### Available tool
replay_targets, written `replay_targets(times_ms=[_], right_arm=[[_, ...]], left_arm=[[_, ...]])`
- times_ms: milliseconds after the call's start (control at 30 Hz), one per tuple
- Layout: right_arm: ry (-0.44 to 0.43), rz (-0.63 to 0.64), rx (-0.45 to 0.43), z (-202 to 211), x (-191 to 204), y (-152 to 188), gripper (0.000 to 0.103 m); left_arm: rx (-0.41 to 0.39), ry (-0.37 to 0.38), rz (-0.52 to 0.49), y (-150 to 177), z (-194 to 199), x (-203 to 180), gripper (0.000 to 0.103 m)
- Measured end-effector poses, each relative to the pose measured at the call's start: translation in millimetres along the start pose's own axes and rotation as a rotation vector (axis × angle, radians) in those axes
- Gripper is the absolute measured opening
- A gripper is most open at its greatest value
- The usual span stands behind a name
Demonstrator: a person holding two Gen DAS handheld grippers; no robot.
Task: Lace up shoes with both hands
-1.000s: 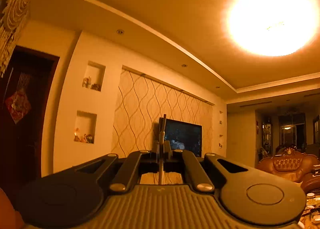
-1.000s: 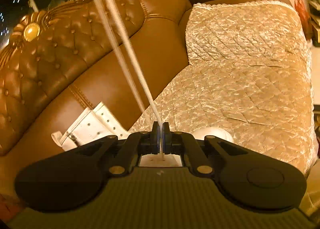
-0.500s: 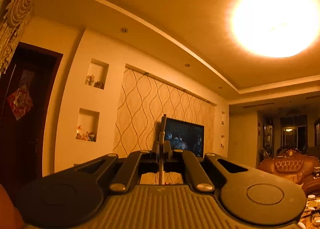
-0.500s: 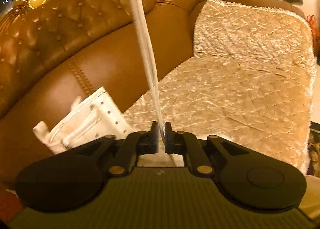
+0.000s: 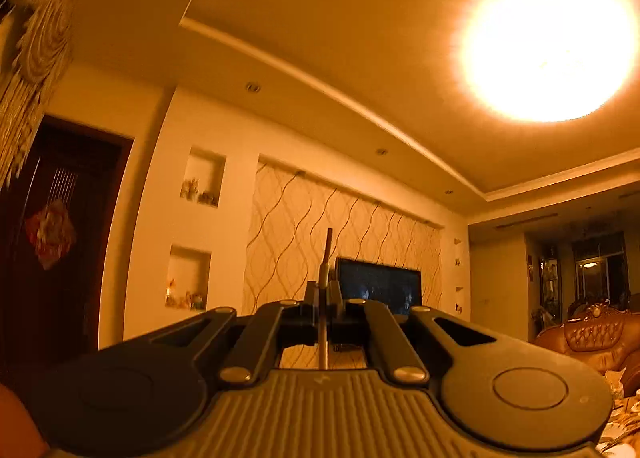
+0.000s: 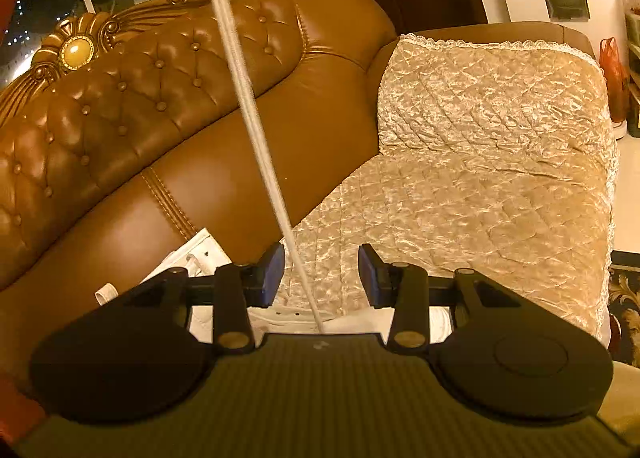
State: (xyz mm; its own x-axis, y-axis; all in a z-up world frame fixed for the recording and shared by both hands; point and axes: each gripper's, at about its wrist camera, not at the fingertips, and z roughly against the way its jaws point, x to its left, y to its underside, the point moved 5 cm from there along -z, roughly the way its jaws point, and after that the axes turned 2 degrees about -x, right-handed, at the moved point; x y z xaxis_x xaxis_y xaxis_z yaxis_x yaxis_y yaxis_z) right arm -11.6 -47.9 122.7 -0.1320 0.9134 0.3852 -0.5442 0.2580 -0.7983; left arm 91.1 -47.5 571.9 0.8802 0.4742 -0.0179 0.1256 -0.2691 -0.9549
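In the left wrist view my left gripper (image 5: 323,300) points up at the room and is shut on the white shoelace (image 5: 324,270), whose stiff tip sticks up past the fingertips. In the right wrist view my right gripper (image 6: 321,270) is opening; the taut white shoelace (image 6: 256,129) runs from the top of the view down through the gap between the jaws, and neither pad presses on it. A white shoe (image 6: 200,258) lies on the sofa just below and behind the fingers, partly hidden by them.
A brown tufted leather sofa (image 6: 140,105) with a quilted gold seat cover (image 6: 480,177) fills the right wrist view. The left wrist view shows a wall with niches, a television (image 5: 378,284), a dark door (image 5: 60,238) and a bright ceiling lamp (image 5: 548,41).
My right gripper's jaws have parted and let go of the shoelace, which now runs free between them; that hand rose slightly. The left gripper stays shut on its lace end.
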Motion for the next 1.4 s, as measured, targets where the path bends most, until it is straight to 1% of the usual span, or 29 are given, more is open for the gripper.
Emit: replay_targets(times_ms=[67,233,267,300,333,400,500,533,600,667,700,733,800,867,967,1000,1100,1167,1267,1367,1400], right_arm=[[-0.008,-0.001,0.001,-2,0,0,0.047],[-0.047,-0.002,-0.001,-5,4,4,0.047],[-0.055,-0.010,-0.013,-4,4,5,0.047],[-0.062,-0.023,-0.030,-3,3,5,0.044],[-0.062,-0.044,-0.035,-1,0,5,0.041],[-0.058,-0.097,-0.032,1,-9,6,0.042],[-0.030,-0.251,-0.010,5,-39,12,0.042],[-0.023,-0.305,0.019,4,-50,16,0.042],[-0.003,-0.401,0.100,-1,-67,24,0.042],[0.026,-0.479,0.182,-8,-78,29,0.042],[0.050,-0.518,0.190,-10,-85,31,0.042],[0.078,-0.557,0.180,-11,-93,31,0.042],[0.131,-0.652,0.161,-13,-111,32,0.042],[0.154,-0.780,0.162,-19,-135,36,0.042],[0.113,-0.908,0.194,-43,-163,37,0.042],[0.120,-0.940,0.216,-54,-172,39,0.042],[0.153,-1.023,0.291,-87,-194,52,0.042],[0.149,-1.059,0.342,-109,-200,60,0.042],[0.115,-1.142,0.367,-134,-201,74,0.042],[0.092,-1.153,0.377,-152,-197,80,0.041],[0.095,-1.121,0.371,-153,-195,78,0.020]], left_arm=[[0.001,0.009,-0.007,-2,1,-2,0.002],[0.039,-0.009,-0.016,7,5,-7,0.002],[0.046,-0.014,-0.015,9,6,-7,0.002],[0.056,-0.018,-0.011,12,6,-6,0.002],[0.071,-0.025,-0.011,15,7,-6,0.002],[0.114,-0.036,-0.012,27,7,-2,0.002],[0.191,-0.053,-0.014,51,6,5,0.002],[0.224,-0.060,-0.012,63,5,8,0.002],[0.302,-0.072,-0.003,93,2,16,0.002],[0.389,-0.079,0.029,130,-1,27,0.002],[0.431,-0.083,0.044,148,-3,32,0.002],[0.473,-0.088,0.054,167,-4,37,0.002],[0.611,-0.082,0.061,224,-6,45,0.002],[0.755,-0.072,0.066,284,-5,52,0.002],[0.929,-0.077,0.149,375,7,63,0.002],[0.981,-0.079,0.177,403,12,66,0.002],[1.049,-0.086,0.258,454,32,73,0.002],[1.090,-0.082,0.300,483,44,77,0.002],[1.129,-0.058,0.324,509,50,81,0.002],[1.149,-0.038,0.340,526,57,80,0.002],[1.153,-0.033,0.331,529,57,80,0.002]])
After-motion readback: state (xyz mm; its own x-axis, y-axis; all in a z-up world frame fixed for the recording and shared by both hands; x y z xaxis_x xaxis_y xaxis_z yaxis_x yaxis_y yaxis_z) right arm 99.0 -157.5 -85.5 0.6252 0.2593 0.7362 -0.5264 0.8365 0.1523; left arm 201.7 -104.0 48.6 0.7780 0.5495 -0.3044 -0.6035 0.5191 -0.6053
